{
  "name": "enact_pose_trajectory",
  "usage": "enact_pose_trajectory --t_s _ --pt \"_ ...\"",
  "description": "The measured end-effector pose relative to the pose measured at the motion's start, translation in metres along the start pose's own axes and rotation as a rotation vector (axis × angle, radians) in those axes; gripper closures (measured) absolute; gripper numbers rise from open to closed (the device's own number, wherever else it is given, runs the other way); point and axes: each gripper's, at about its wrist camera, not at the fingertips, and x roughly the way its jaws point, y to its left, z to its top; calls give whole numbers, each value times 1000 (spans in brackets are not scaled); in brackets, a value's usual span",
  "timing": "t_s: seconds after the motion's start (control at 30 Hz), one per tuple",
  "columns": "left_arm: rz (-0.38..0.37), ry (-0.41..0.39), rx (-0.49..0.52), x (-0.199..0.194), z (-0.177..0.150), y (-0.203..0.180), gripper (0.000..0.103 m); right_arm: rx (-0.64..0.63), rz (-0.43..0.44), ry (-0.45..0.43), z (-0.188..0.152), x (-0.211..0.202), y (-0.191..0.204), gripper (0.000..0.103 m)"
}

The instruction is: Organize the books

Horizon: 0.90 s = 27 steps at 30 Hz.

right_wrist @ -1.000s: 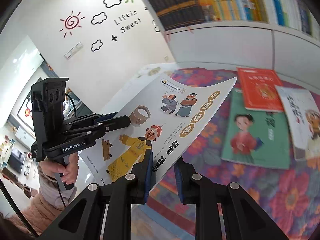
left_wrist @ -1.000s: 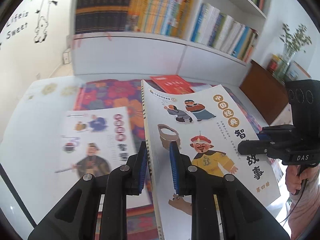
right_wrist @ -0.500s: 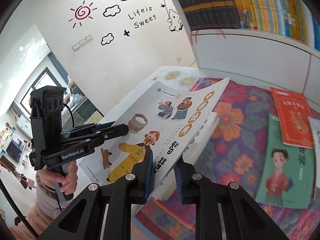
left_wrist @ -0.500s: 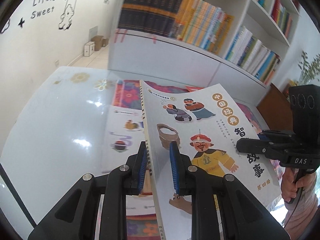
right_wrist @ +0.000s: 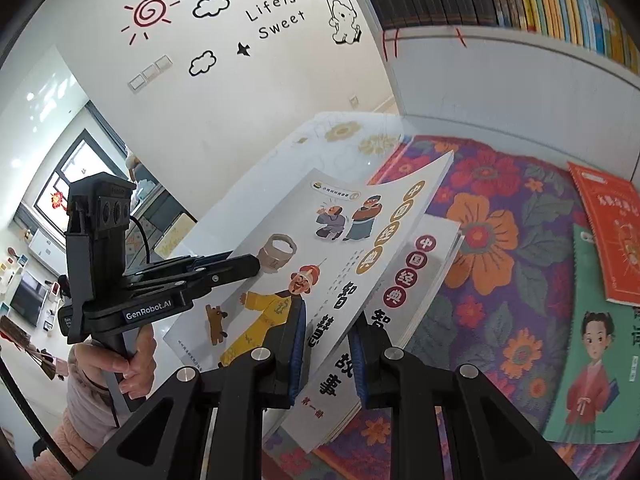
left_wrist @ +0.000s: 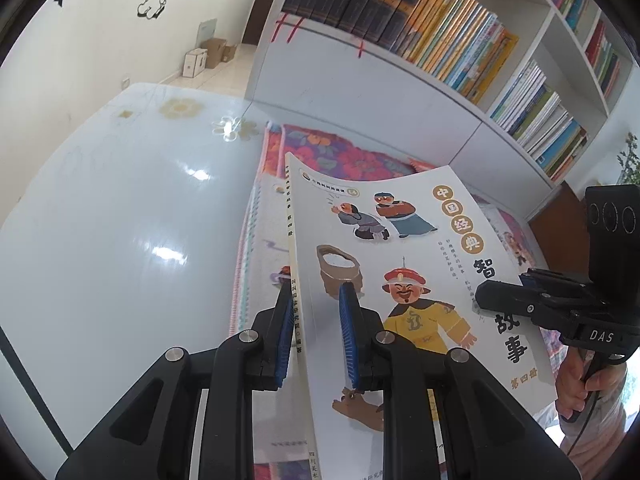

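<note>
desk (left_wrist: 100, 240): white, glossy, with gold flower prints near the far edge
cloth (right_wrist: 500, 240): floral, purple and orange, spread over the right part of the desk
wall (right_wrist: 240, 92): white, with sun, cloud and swing-bear decals and the words "life is sweet"
shelves (left_wrist: 460, 92): white, along the far side, packed with upright dark, orange and mixed-colour spines
floor: pale tiles beyond the desk, two cardboard boxes (left_wrist: 208, 56) by the wall
room beyond: window and a person's sleeve seen in the right wrist view
held book (left_wrist: 400, 264): one, white cover with cartoon figures, lifted and tilted above the desk, over the cloth's left edge
book below (right_wrist: 384, 320): one, matching white cover with red-disc title, flat on the cloth directly under the held book
red book (right_wrist: 612, 236): one, flat on the cloth at far right
green book (right_wrist: 592, 352): one, girl in red on the cover, flat just nearer than the red book
books off the shelves in view: four in all
left tool (left_wrist: 314, 332): narrow, blue pads clamped on the spine edge of the held book
right tool (right_wrist: 326, 356): narrow, pads clamped on the held book's opposite long edge
hands: two, each gripping a tool handle, left hand (right_wrist: 136, 364), right hand (left_wrist: 576, 380)
</note>
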Motion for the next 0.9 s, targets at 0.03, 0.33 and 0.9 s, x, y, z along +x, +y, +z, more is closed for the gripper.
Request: enact_pose_trajectory --t_s 0.03,0.33,0.9 --pt "4 5 0 2 0 2 85 4 1 6 0 3 -1 83" --pt "10 15 -7 17 -11 15 85 71 22 70 -9 38 -22 83" --pt "71 0 24 20 -4 10 82 135 60 54 -17 44 -35 81"
